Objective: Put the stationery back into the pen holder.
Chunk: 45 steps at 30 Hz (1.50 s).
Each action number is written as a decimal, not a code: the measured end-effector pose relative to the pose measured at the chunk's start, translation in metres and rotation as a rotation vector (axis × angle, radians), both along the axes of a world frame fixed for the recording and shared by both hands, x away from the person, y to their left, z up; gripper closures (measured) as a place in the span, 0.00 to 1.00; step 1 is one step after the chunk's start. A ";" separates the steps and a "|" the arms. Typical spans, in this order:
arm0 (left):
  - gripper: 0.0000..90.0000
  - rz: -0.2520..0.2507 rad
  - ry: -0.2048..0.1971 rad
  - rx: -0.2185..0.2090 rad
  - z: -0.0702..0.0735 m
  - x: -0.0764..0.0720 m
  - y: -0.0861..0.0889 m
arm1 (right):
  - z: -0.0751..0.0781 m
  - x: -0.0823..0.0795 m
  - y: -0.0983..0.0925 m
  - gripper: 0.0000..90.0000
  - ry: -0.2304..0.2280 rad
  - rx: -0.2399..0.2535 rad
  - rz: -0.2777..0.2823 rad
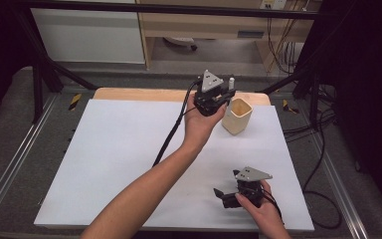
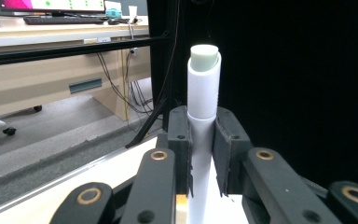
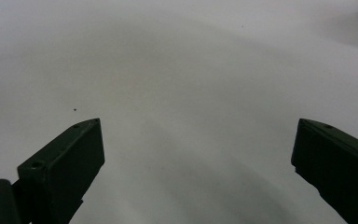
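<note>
The step in hand, by the look of it, is to lower the white tube into the beige cup.

Tabletop [image 1: 119, 149]: a flat, matte white sheet over a pale wooden board whose edge shows behind the cup. It offers no stops, so the cup is likely to slide if knocked.

Beige cup [image 1: 237, 116]: an open, squarish container with rounded corners and smooth, opaque walls, upright near the far edge of the tabletop. Treat it as light; bring the tube down through the mouth without touching the rim.

Left gripper [image 1: 221, 95]: held just beside the cup, on its left and slightly behind it. Its jaws are clamped on the white tube, one black pad on each side. Keep the clamp firm until the lower end is inside the cup, then release.

Right gripper [image 1: 225, 195]: rests low over the tabletop, well in front of the cup. Its jaws stand wide apart with nothing between them. It is free to steady the cup if needed.

White tube [image 2: 203, 116]: a slim, smooth cylinder standing upright between the jaws, with a wider upper sleeve and a pale grey-green cap [image 2: 204, 57]. The round, slick surface may slip or rotate; keep it vertical while moving it over the cup mouth.
</note>
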<state>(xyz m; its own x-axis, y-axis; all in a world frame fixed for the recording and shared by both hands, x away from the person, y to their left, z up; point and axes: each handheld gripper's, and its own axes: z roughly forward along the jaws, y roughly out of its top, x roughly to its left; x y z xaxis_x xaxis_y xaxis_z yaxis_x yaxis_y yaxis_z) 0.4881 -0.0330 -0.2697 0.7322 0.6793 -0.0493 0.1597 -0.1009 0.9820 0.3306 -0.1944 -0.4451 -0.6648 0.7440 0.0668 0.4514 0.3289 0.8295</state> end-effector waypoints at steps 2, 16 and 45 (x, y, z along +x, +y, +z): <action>0.87 -0.006 -0.005 -0.008 0.000 0.002 -0.003 | 0.000 0.000 0.000 0.03 0.002 0.001 0.001; 0.87 -0.006 -0.016 -0.031 0.001 0.017 -0.016 | 0.000 0.001 0.002 0.03 0.006 0.006 0.009; 0.87 0.017 -0.014 0.004 -0.012 0.040 -0.032 | 0.003 0.001 0.001 0.03 -0.008 0.017 0.004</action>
